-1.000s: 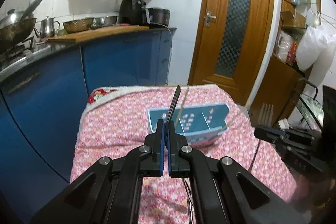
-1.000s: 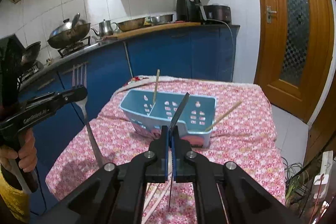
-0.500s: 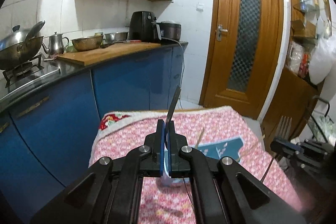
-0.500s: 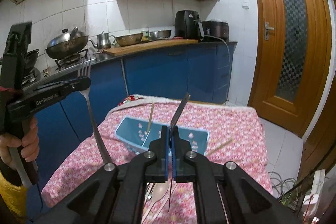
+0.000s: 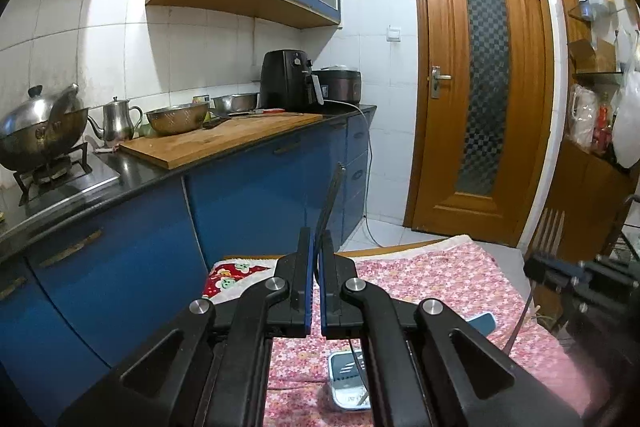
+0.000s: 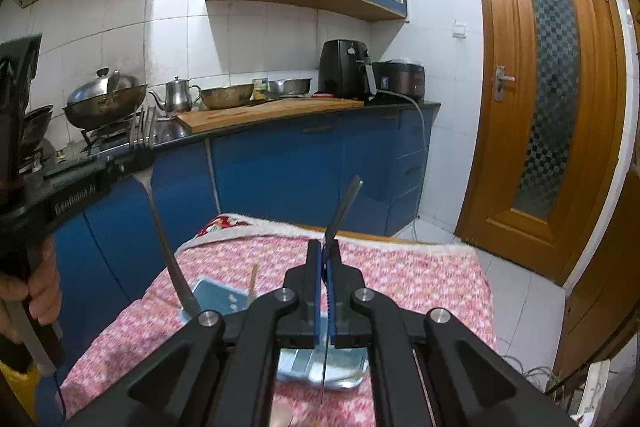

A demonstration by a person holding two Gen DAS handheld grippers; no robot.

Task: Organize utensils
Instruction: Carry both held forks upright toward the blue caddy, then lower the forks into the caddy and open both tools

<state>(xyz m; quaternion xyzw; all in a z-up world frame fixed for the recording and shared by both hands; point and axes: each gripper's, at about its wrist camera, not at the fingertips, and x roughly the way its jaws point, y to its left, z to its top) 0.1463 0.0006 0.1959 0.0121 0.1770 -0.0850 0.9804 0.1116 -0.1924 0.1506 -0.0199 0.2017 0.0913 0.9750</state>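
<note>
Neither fork is in the organizer yet. The left fork [image 5: 329, 203] stands tines-up, pinched tight in your left hand-held gripper [image 5: 316, 243]. The right fork [image 6: 345, 207] is clamped the same way in your right hand-held gripper [image 6: 325, 253]. The blue organizer tray [image 6: 216, 291] sits below both on the flowered counter [image 6: 420, 275] and holds one chopstick [image 6: 253, 281]. Most of the sorting looks undone.

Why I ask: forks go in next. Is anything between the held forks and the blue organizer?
Nothing visible: the tines-up fork and the edge-on fork hang in open air above the organizer; one chopstick stands inside it.
</note>
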